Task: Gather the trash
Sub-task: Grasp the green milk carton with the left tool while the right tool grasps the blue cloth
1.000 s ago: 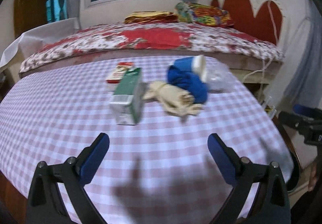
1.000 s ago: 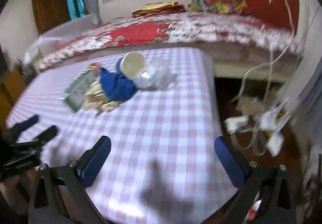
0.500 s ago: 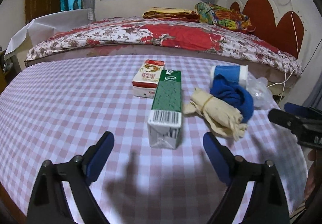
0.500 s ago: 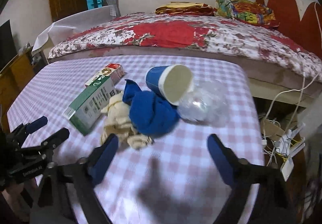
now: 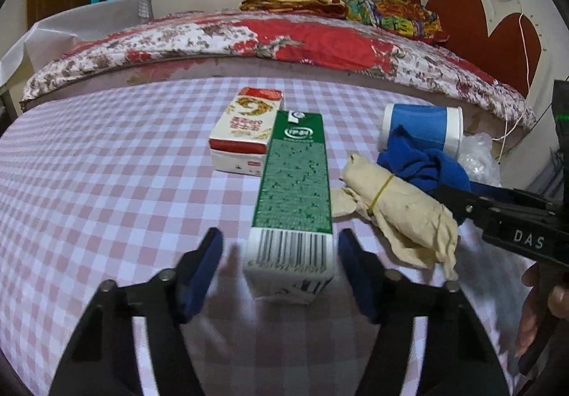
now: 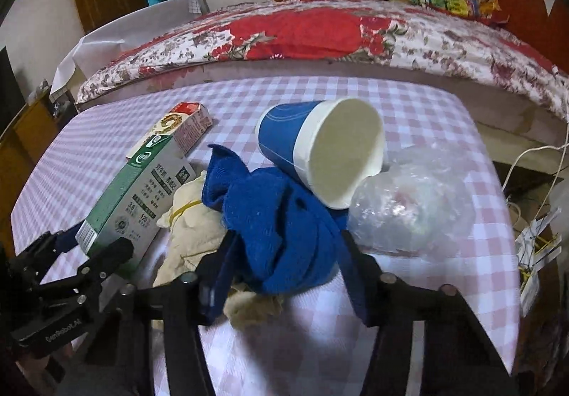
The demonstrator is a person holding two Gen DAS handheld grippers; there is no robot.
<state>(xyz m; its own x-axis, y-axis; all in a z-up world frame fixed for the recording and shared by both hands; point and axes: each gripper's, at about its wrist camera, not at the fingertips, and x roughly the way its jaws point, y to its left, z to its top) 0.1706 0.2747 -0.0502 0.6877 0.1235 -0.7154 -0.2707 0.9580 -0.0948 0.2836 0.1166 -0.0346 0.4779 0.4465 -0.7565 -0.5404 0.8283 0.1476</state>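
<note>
A green carton (image 5: 291, 182) lies on the checked tablecloth (image 5: 106, 182), its barcode end between the pads of my left gripper (image 5: 281, 260). The jaws are closing, with a gap still showing at the left pad. In the right wrist view my right gripper (image 6: 284, 271) straddles a crumpled blue cloth (image 6: 281, 218); its jaws are closing, the pads at the cloth's sides. A cream cloth bundle (image 5: 398, 211) tied with a rubber band lies between carton and blue cloth. A blue paper cup (image 6: 320, 154) lies tipped on the blue cloth beside a clear plastic bag (image 6: 409, 207).
A red and white carton (image 5: 245, 129) lies just behind the green one. A bed (image 5: 284, 40) with a floral cover borders the table's far edge. Cables and plugs (image 6: 533, 243) hang off the table's right side. A hand (image 5: 540, 307) holds the right gripper.
Both grippers have come forward and down onto the pile and their jaws have narrowed. The left now frames the green carton's end, the right the blue cloth.
</note>
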